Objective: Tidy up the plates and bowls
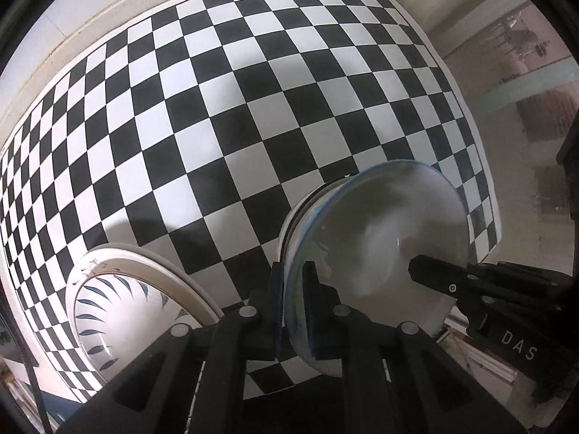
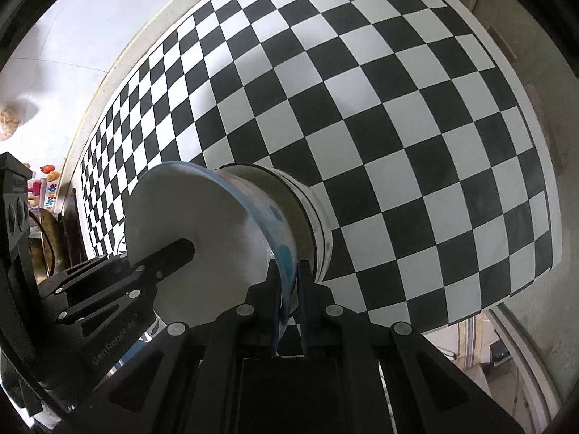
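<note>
Clenched on the near rim of a blue-rimmed bowl [image 1: 376, 238]: left gripper [image 1: 294, 300], one finger inside the wall, one outside. Clamped likewise on the opposite rim of the same bowl [image 2: 202, 217]: right gripper [image 2: 289, 296], wall pinched between its two pads. Seen in the left wrist view at 3 o'clock, reaching into the bowl's hollow: the right gripper [image 1: 434, 275]; in the right wrist view at 9 o'clock, the left gripper [image 2: 170, 253] doing the same.

Nested against a second bowl [image 2: 315, 217], white with a dark rim line, mouth to mouth or stacked, cannot tell which. Stack axis roughly parallel to the cloth in both views, the blue-rimmed bowl's open face turned toward each camera's inner side.

At 7 o'clock in the left wrist view: a white plate [image 1: 119, 311] with dark blue leaf strokes, lying on the checkered cloth [image 1: 217, 108].

Beneath everything, black-and-white checkerboard [image 2: 398, 108]; beyond its border, pale floor [image 2: 72, 36] at 10 o'clock, colourful toys [image 2: 45, 188] at 9 o'clock.
</note>
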`<state>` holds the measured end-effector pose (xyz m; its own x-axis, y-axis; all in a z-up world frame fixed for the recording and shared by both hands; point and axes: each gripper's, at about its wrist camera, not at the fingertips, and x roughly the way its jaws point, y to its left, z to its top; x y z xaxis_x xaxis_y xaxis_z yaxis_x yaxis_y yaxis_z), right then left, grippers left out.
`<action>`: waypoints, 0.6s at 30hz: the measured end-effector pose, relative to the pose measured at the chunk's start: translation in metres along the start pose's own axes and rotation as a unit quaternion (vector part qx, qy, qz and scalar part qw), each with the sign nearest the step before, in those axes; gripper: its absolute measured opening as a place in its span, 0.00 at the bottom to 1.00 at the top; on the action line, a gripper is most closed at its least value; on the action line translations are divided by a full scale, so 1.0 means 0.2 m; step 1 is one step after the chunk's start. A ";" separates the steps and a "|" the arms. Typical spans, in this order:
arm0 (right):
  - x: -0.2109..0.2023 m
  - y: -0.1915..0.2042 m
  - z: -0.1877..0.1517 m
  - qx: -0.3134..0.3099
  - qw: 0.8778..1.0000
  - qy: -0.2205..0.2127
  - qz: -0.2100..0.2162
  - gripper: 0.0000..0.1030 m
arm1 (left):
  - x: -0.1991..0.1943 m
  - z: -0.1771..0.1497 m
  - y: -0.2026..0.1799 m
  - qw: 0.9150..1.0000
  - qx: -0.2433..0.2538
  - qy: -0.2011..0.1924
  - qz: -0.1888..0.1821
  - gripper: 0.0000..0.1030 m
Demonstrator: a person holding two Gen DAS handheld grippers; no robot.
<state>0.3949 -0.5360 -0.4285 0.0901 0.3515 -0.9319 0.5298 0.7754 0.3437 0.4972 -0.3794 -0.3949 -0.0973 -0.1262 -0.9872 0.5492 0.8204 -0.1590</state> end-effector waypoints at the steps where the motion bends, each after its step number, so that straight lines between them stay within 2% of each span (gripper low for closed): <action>1: 0.01 0.00 0.00 0.002 1.000 0.001 -0.001 0.10 | 0.01 0.00 0.00 1.000 0.000 0.002 0.004 0.08; 11: 0.00 0.00 0.01 0.006 1.000 0.008 -0.007 0.11 | 0.03 -0.01 0.02 1.000 -0.009 0.011 -0.004 0.08; 18: 0.00 -0.04 0.04 0.025 0.999 0.019 0.011 0.14 | 0.03 0.01 0.03 1.000 -0.019 0.017 -0.010 0.08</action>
<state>0.3970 -0.5457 -0.4322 0.0704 0.3895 -0.9183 0.5694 0.7402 0.3576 0.5012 -0.3754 -0.4018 -0.1365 -0.1249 -0.9827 0.5154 0.8382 -0.1781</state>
